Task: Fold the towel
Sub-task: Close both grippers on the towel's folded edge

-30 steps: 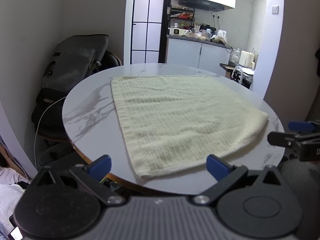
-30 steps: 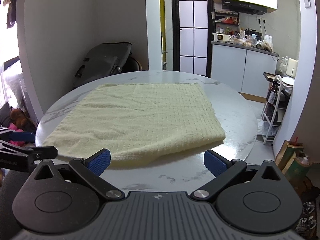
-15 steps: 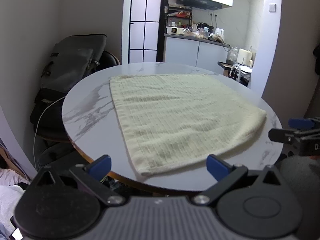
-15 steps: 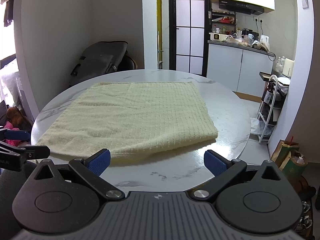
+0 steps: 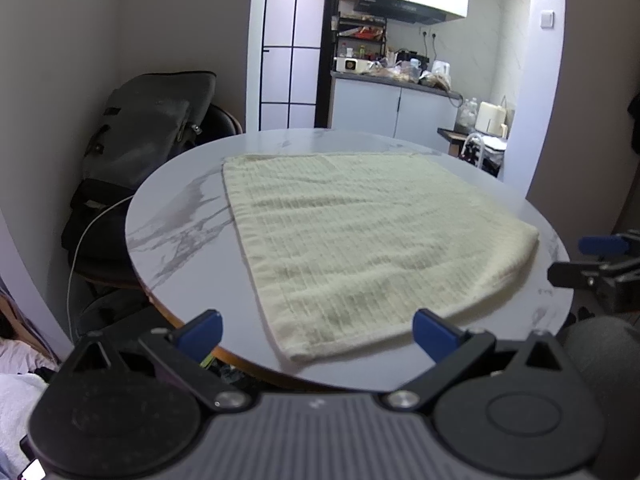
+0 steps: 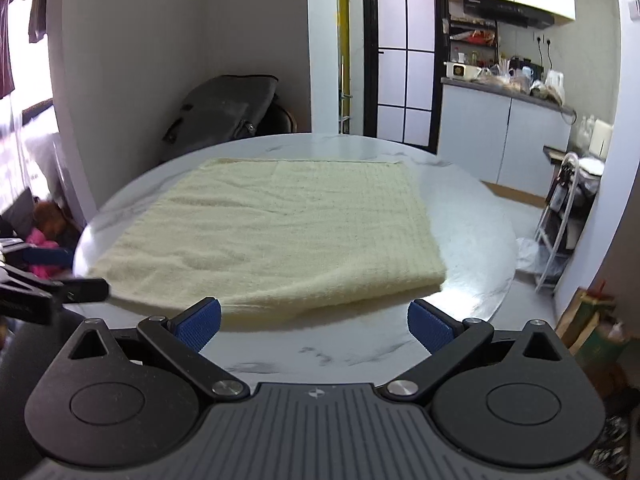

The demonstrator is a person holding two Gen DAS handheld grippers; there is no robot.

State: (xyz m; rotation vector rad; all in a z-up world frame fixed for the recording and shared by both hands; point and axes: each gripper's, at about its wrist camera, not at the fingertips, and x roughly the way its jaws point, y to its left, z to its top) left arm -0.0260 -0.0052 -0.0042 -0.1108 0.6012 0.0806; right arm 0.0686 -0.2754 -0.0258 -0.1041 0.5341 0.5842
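Pre-grasp: both grippers hung back off the near rim, nothing held.

We saw the round marble counter (image 5: 176,232) carrying the pale yellow towel (image 5: 360,236), lying flat and apparently already doubled, rounded fold edge nearest us. Our left gripper (image 5: 316,332) had its fingers spread wide and empty, facing the near-left corner; our right gripper (image 6: 312,322) was likewise spread, facing the near-right corner (image 6: 434,276). To do this fold well, we judged each should pinch every layer at its own corner, lift evenly, carry across to the far hem and keep edges aligned; the thick fold could slip out. Containers: none on the counter; a grey bag (image 5: 148,136) stood behind it, contents unseen.
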